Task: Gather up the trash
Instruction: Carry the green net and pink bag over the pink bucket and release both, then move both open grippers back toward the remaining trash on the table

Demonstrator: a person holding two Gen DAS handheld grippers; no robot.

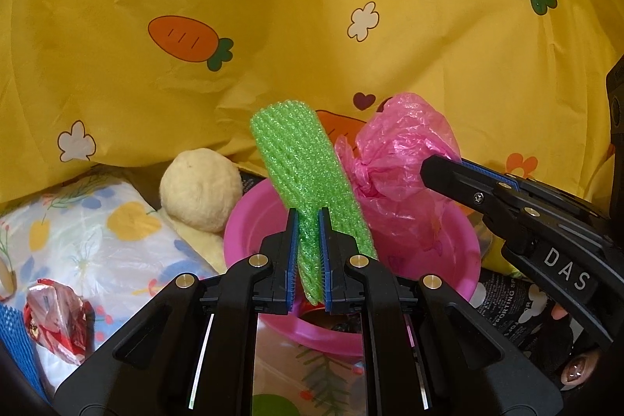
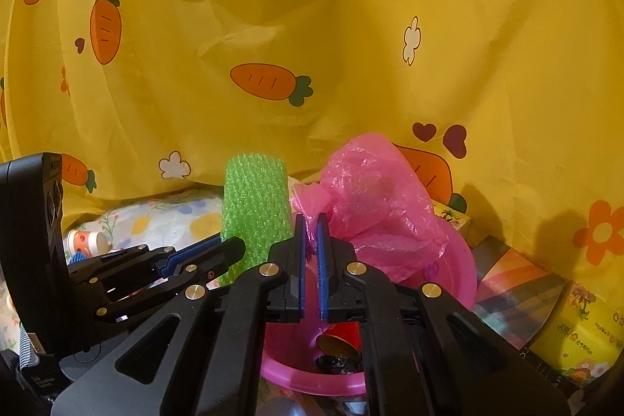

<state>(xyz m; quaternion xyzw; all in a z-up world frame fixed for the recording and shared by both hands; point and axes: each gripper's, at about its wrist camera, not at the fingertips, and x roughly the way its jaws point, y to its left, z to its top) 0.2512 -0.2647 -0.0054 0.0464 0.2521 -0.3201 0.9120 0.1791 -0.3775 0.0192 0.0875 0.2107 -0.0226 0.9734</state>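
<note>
My left gripper (image 1: 309, 217) is shut on a green foam net sleeve (image 1: 300, 158) and holds it upright over a pink plastic basin (image 1: 464, 271). My right gripper (image 2: 311, 221) is shut on a crumpled pink plastic bag (image 2: 374, 197) above the same basin (image 2: 460, 279). In the basin lie a red paper cup (image 2: 343, 338) and a dark crumpled wrapper (image 2: 335, 363). The right gripper shows in the left wrist view (image 1: 440, 166), and the left gripper shows in the right wrist view (image 2: 230, 244) with the green sleeve (image 2: 255, 209).
A yellow carrot-print cloth (image 1: 312, 26) hangs behind. A cream plush ball (image 1: 201, 190), a floral plastic pack (image 1: 97, 236) and a red foil wrapper (image 1: 54, 322) lie left of the basin. Boxes (image 2: 518, 291) and a yellow packet (image 2: 581, 342) lie right. A small white bottle (image 2: 87, 240) lies far left.
</note>
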